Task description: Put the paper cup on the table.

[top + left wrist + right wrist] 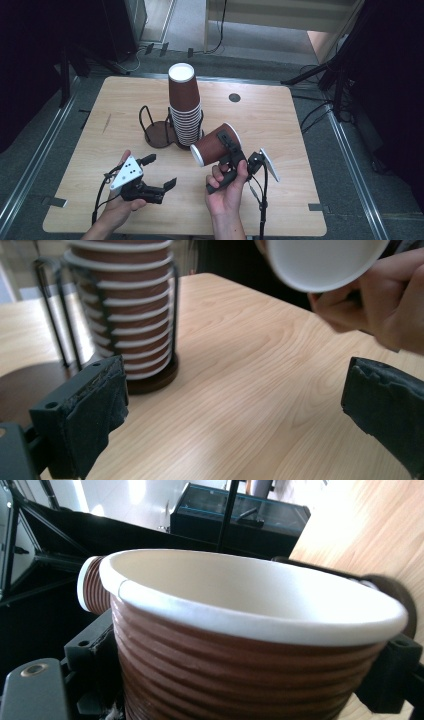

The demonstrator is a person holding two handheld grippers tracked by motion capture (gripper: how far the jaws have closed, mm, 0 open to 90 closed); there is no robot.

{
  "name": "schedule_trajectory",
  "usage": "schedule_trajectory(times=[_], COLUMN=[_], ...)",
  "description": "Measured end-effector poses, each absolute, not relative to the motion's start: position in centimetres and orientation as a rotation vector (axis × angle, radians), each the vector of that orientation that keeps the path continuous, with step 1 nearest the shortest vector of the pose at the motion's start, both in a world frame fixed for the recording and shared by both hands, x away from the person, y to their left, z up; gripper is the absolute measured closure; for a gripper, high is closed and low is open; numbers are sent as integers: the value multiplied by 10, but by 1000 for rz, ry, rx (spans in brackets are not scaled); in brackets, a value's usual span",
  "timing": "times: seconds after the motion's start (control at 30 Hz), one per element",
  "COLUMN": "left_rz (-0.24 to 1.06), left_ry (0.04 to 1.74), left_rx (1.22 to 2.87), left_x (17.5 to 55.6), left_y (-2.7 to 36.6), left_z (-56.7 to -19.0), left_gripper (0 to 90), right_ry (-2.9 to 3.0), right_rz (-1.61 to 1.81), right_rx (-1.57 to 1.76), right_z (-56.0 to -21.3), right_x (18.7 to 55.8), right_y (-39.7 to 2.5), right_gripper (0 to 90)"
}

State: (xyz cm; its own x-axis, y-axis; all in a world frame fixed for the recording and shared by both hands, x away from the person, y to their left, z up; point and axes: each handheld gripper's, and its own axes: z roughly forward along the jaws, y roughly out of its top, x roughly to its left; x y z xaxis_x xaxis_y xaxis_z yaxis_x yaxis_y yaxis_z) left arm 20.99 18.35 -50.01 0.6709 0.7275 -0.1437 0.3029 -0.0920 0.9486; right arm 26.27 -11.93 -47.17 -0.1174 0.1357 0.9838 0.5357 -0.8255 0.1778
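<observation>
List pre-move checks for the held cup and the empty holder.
1. Right claw shut on brown paper cup: ok, jaws clamp its ribbed wall.
2. Cup orientation: not ok for setting down yet, it lies tilted with its white rim toward the left claw.
3. Left claw open and free: ok.
4. Empty wire holder upright with bare base: ok.
5. Cup stack seated in its holder: ok, upside down.
6. Grip firmness: cannot tell.

A ribbed brown paper cup (216, 144) with white rim lies tilted sideways, lifted above the table.
</observation>
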Motion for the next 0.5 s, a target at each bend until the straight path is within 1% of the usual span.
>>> schedule_trajectory(times=[0.1,0.23,0.5], left_rz=[423,437,432], left_ry=[883,927,994], left_rx=[1665,1646,1637], left_x=[210,211,214], left_y=[199,218,246], left_z=[-504,-508,-521], left_gripper=[0,0,0], right_ry=[-789,-910,-1039], right_rz=[-2049,-2110,-2171], right_rx=[-1894,-1930,-1970], right_z=[-470,-464,-457], right_x=[263,265,268], right_y=[-121,-121,-126], right_gripper=[118,118,118])
